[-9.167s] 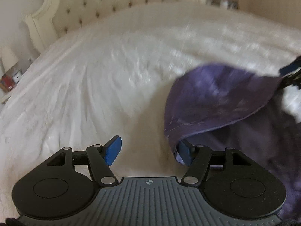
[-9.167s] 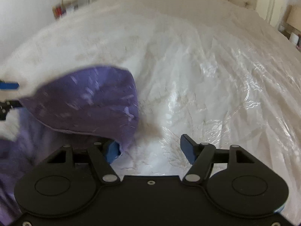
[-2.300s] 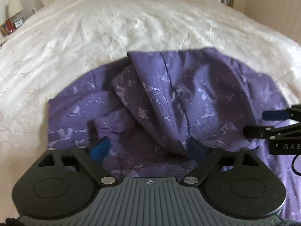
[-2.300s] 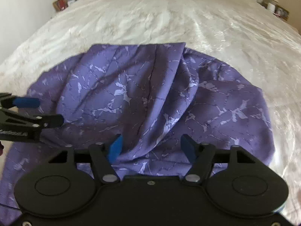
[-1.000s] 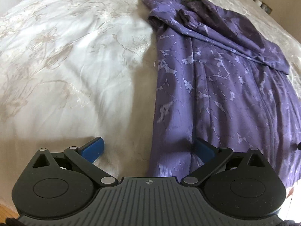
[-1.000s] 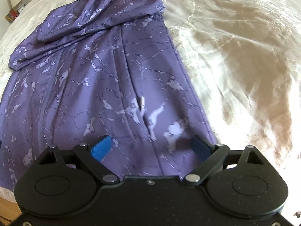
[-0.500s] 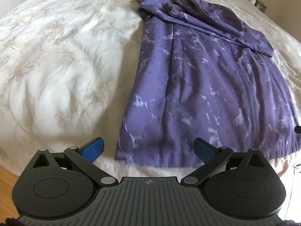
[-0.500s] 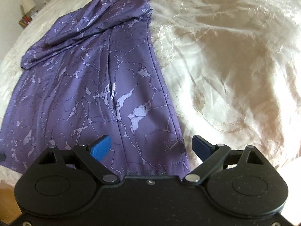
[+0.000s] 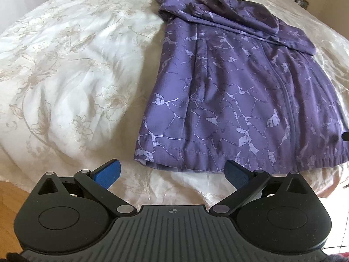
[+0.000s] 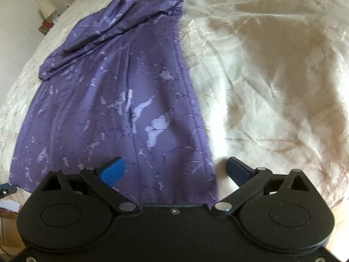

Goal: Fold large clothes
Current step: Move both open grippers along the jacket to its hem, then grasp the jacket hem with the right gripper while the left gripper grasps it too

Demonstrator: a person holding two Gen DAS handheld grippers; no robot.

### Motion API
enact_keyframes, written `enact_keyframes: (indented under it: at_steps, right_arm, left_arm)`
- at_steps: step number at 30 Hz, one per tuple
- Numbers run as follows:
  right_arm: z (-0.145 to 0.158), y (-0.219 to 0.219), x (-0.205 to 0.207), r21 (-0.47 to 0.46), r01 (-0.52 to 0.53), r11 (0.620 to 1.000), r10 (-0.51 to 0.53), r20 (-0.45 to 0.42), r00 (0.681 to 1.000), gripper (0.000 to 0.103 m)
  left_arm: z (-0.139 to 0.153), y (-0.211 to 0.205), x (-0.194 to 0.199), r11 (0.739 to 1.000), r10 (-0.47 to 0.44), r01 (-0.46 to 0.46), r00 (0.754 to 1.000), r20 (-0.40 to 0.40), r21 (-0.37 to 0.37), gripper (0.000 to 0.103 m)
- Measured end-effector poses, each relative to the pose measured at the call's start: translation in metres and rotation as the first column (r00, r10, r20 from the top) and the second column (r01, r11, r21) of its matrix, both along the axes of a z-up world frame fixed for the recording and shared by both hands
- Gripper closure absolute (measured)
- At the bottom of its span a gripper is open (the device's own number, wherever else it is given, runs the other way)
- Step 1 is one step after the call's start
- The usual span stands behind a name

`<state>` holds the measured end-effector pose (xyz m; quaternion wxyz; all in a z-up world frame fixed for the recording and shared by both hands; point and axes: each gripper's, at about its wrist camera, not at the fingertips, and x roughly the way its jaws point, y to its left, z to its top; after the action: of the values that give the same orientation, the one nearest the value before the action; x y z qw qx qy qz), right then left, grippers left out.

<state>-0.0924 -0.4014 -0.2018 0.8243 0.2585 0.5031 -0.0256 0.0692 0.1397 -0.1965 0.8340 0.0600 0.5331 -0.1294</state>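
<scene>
The purple jacket [image 9: 235, 100] is seen stretched lengthwise on the bed [image 9: 65, 76] toward the frame's top, its hem nearest both wide-open, empty grippers, the left gripper [image 9: 172, 173] just short of it, the right gripper [image 10: 174, 170], just opened further, over its lower-right corner.

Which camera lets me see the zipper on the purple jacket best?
The left wrist view: it is sharp, and the zipper runs clearly down the jacket. The right wrist view is blurry and shows only a small pale pull tab.
</scene>
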Motion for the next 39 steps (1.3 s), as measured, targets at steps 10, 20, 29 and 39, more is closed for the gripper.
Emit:
enact_keyframes:
  at_steps: [10,20,29,39]
  right_arm:
    - [0.007,0.006,-0.002,0.05,-0.027,0.998,0.026,0.037,0.999,0.047]
    - [0.0,-0.009,-0.003,0.11,0.004,0.994,-0.005,0.001,1.0,0.051]
    - [-0.004,0.0,0.011,0.116,-0.03,0.993,0.036,-0.047,0.998,0.041]
    - [0.011,-0.011,0.011,0.222,-0.028,0.975,0.033,-0.02,0.999,0.085]
  left_arm:
    - [0.001,-0.002,0.009,1.0,0.015,-0.015,1.0,0.003,-0.002,0.0]
    - [-0.004,-0.007,0.03,0.999,-0.043,0.043,0.999,0.003,0.003,0.0]
    - [-0.031,-0.006,0.05,0.999,-0.053,0.052,0.996,-0.068,-0.012,0.0]
    - [-0.013,0.007,0.057,0.987,0.013,-0.036,0.99,-0.139,-0.159,0.096]
